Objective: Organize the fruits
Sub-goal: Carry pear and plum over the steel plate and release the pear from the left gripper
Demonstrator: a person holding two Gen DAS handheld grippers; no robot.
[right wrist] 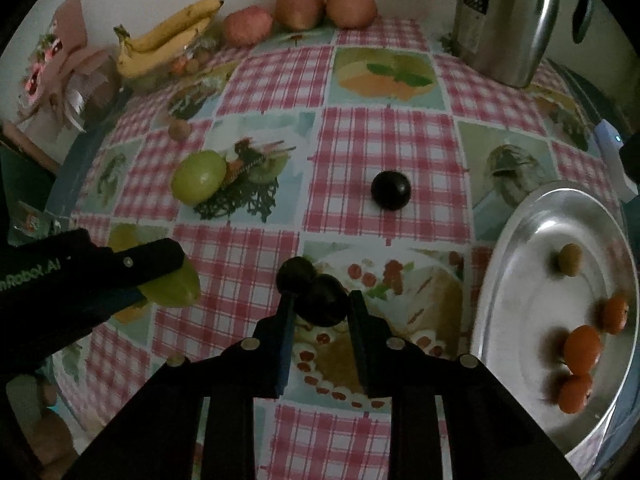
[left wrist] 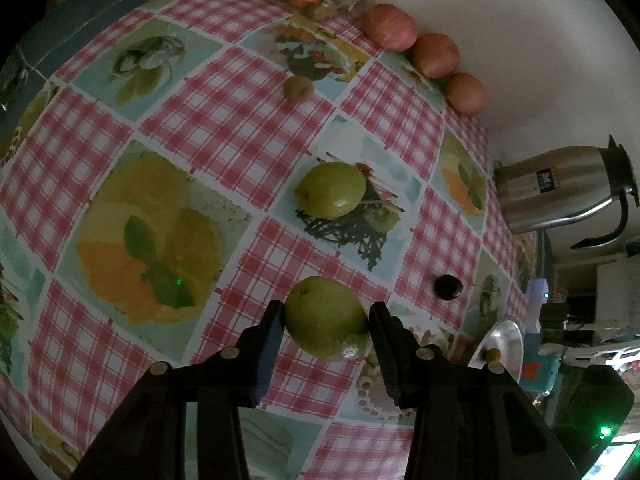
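My left gripper (left wrist: 327, 310) is shut on a green round fruit (left wrist: 324, 320) just above the checked tablecloth. A second green fruit (left wrist: 331, 195) lies farther ahead. In the right wrist view my right gripper (right wrist: 322, 300) is shut on a dark plum (right wrist: 326, 304), which touches another dark plum (right wrist: 295, 274) just behind it. A third plum (right wrist: 391, 191) rests alone at mid-table. At the right, a steel tray (right wrist: 516, 248) holds several small orange fruits (right wrist: 582, 350) and a brownish one (right wrist: 570, 259). The held green fruit (right wrist: 176, 288) shows at the left.
Bananas (right wrist: 164, 44) and three red apples (right wrist: 300, 8) line the back edge by the wall. A steel jug (right wrist: 504, 20) stands back right. A small brown fruit (right wrist: 179, 129) lies toward the back left of the table, and pink packaging (right wrist: 60, 60) sits far left.
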